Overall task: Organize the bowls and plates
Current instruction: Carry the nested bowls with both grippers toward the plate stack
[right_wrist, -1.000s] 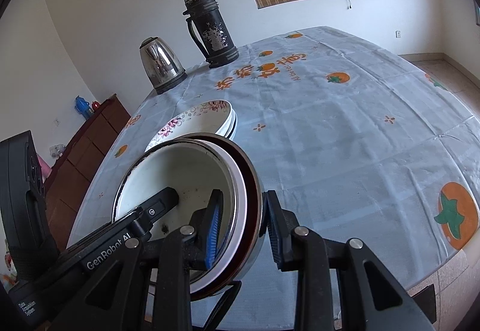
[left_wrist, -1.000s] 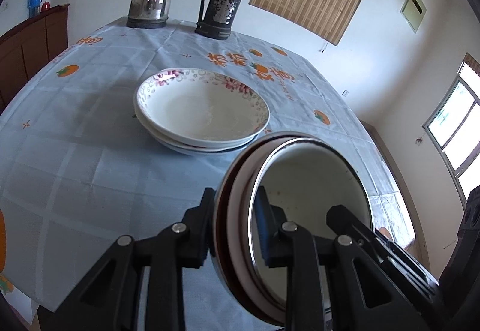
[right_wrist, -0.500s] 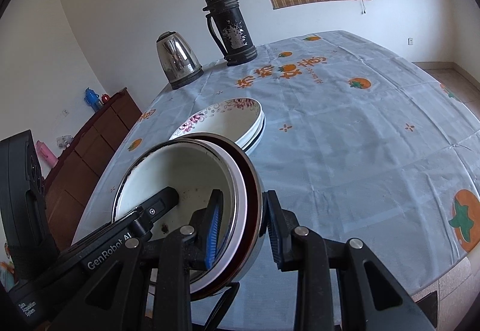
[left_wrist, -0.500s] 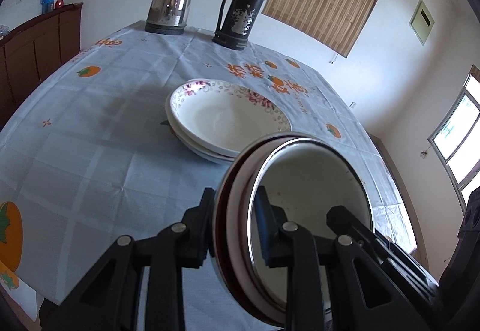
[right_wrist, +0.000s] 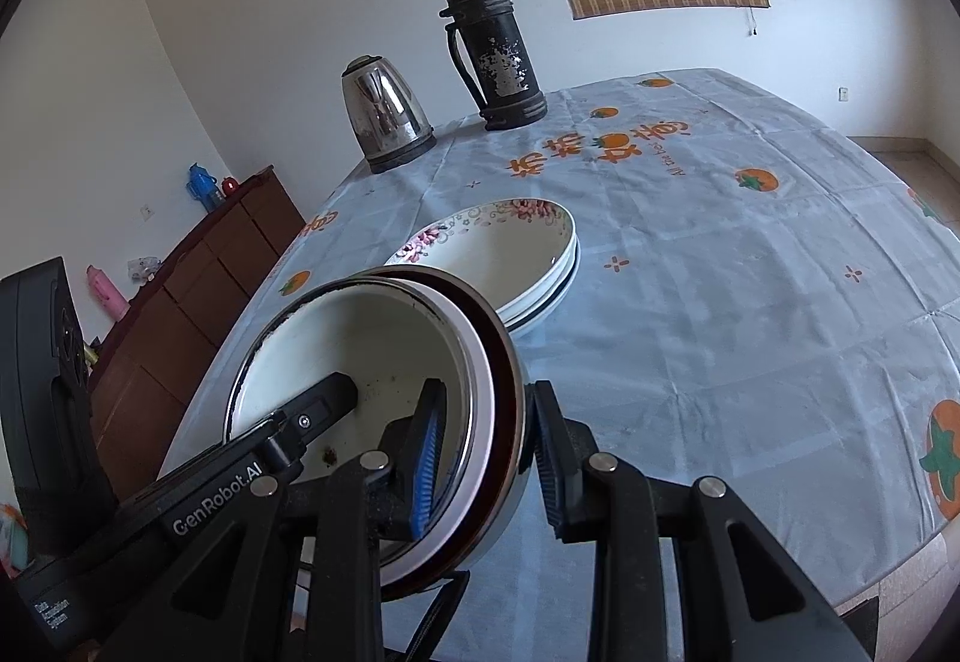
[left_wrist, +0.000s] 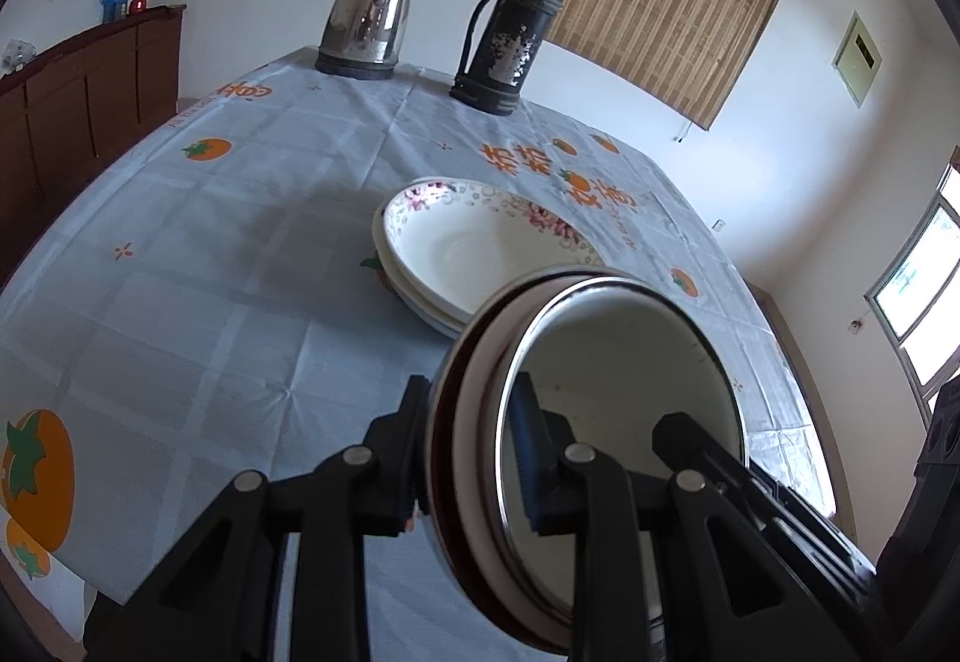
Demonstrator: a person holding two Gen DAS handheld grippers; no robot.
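Both grippers hold one nested stack of bowls [left_wrist: 624, 380] by opposite rims, lifted above the near edge of the table. The inner bowl is white enamel with a metal rim; a white and a dark bowl sit outside it. My left gripper [left_wrist: 474, 452] is shut on the stack's left rim. My right gripper [right_wrist: 486, 446] is shut on the right rim of the same stack [right_wrist: 360, 338]. A stack of flower-rimmed white plates [left_wrist: 480, 248] rests on the table just beyond the bowls; it also shows in the right wrist view [right_wrist: 498, 254].
A steel kettle [left_wrist: 369, 17] and a black thermos [left_wrist: 510, 32] stand at the far edge of the table [left_wrist: 180, 254], which has a light blue cloth with orange prints. A brown cabinet [left_wrist: 72, 92] stands to the left.
Both grippers with the bowl stack have drawn back and left from the plates; the plates now sit farther off and more to the right in the left view. The grip is unchanged.
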